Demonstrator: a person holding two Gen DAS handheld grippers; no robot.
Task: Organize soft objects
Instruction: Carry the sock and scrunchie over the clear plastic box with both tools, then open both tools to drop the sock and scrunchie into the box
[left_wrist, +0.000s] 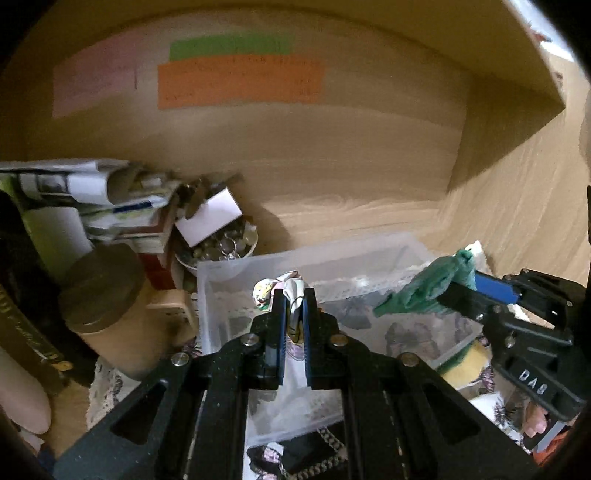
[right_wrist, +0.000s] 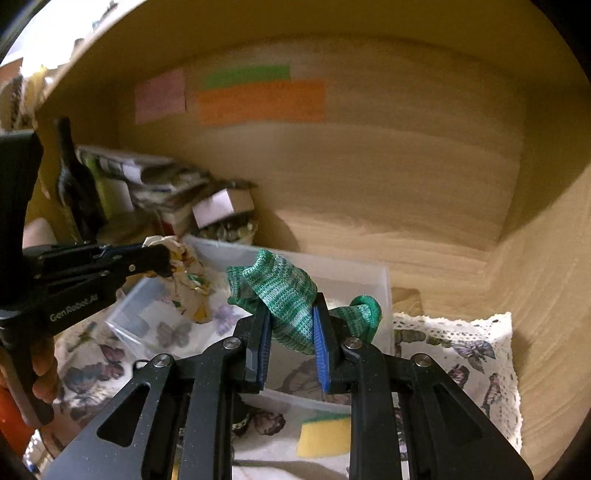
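Note:
My left gripper (left_wrist: 294, 295) is shut on a cream floral cloth (left_wrist: 266, 290) and holds it above a clear plastic bin (left_wrist: 236, 273). In the right wrist view that cloth (right_wrist: 188, 284) hangs from the left gripper (right_wrist: 168, 260) over the bin's left end. My right gripper (right_wrist: 291, 317) is shut on a green knitted cloth (right_wrist: 280, 291) above the same bin (right_wrist: 354, 275). In the left wrist view the green cloth (left_wrist: 424, 288) juts from the right gripper (left_wrist: 460, 282) over the bin's right side.
A yellow-green sponge (right_wrist: 323, 435) lies in front of the bin on a butterfly-print lace mat (right_wrist: 461, 350). On the left stand a bowl of small metal items (left_wrist: 218, 247), stacked papers (left_wrist: 85, 195) and a lidded round canister (left_wrist: 107, 299). Wooden walls enclose the shelf.

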